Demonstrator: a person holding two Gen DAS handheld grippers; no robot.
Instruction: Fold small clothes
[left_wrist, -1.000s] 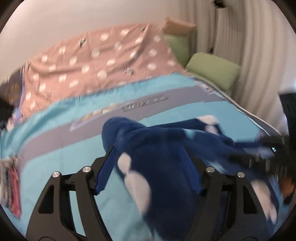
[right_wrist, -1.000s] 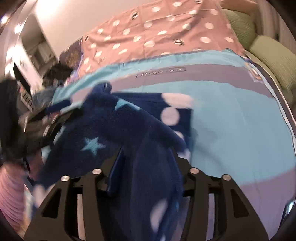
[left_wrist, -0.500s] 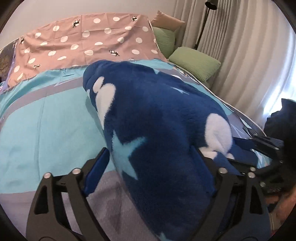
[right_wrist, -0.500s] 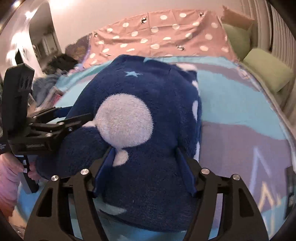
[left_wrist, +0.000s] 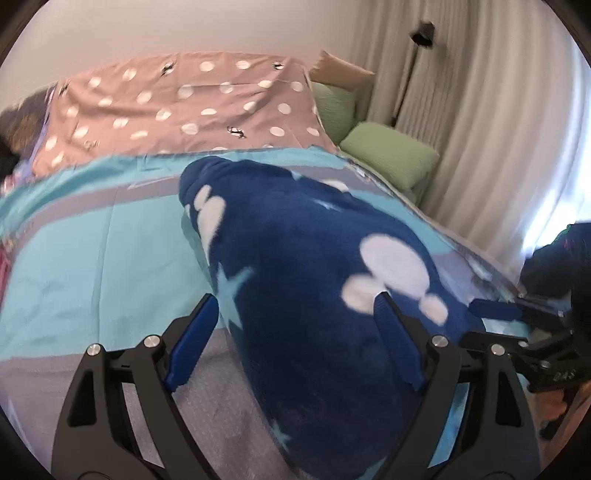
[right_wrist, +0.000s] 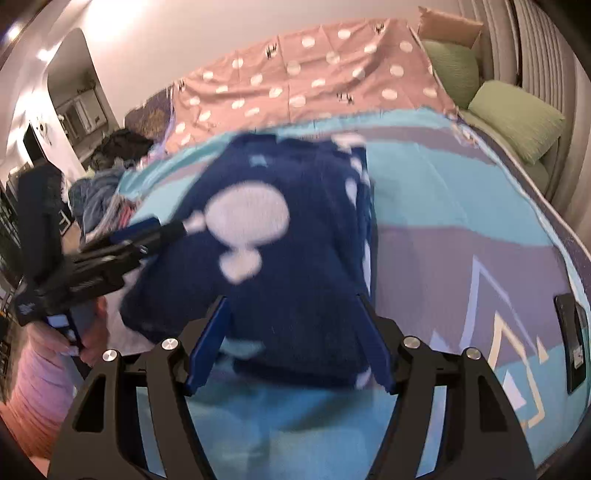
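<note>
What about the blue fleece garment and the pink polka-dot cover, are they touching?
Apart. The left wrist view shows a strip of turquoise bedspread between the far end of the blue fleece garment and the pink polka-dot cover.

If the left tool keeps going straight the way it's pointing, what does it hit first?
Most likely the blue fleece. It fills the space between the left tool's open fingers and lies directly ahead on the bed; the right finger already looks against it, though depth is unclear.

- We see a bed (right_wrist: 461, 192) under a turquoise-and-grey cover.
- A pink dotted sheet (left_wrist: 184, 107) spans its far end.
- Green pillows (left_wrist: 388, 155) lie at the far right corner, beside pale curtains (left_wrist: 480, 129).
- A black flat device (right_wrist: 572, 343) sits near the bed's right edge.
</note>
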